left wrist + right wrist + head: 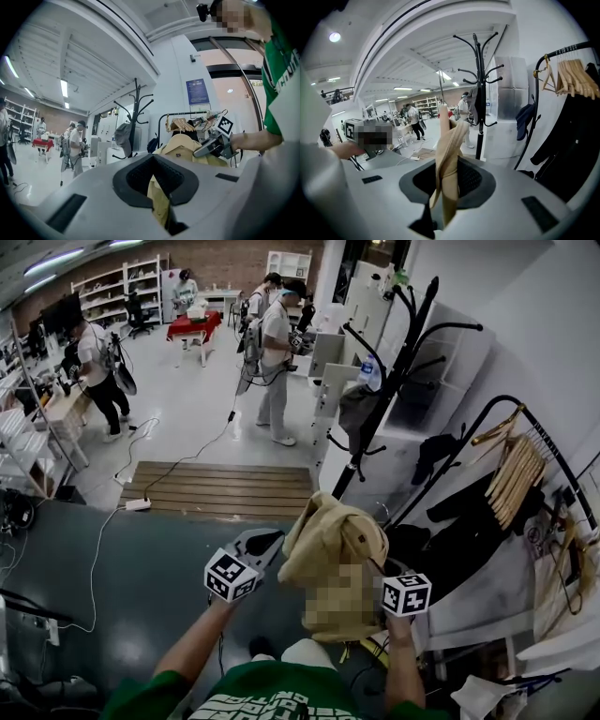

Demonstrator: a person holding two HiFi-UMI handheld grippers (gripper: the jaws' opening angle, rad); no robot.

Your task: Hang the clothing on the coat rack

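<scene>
The step in hand is carrying: the tan jacket [330,538] is held up in the lower middle of the head view, bunched between the two grippers and well apart from the black coat rack [396,381], which stands in the upper right.

The left gripper [159,190] has its jaws nearly closed on a fold of the yellow-tan cloth, which runs down into the gap. The right gripper [445,187] has its jaws partly apart but pressed on a thick twisted rope of the same fabric that stands up out of them.

The next move likely calls for bringing the jacket up and across to the rack. There the collar or a fold has to be opened over a free hook, probably one clear of the grey thing [357,414] that already hangs there.

No view shows the jacket's collar or any hanging loop. A blurred patch covers its lower part in the head view, and the rack's foot is cut off behind it.
</scene>
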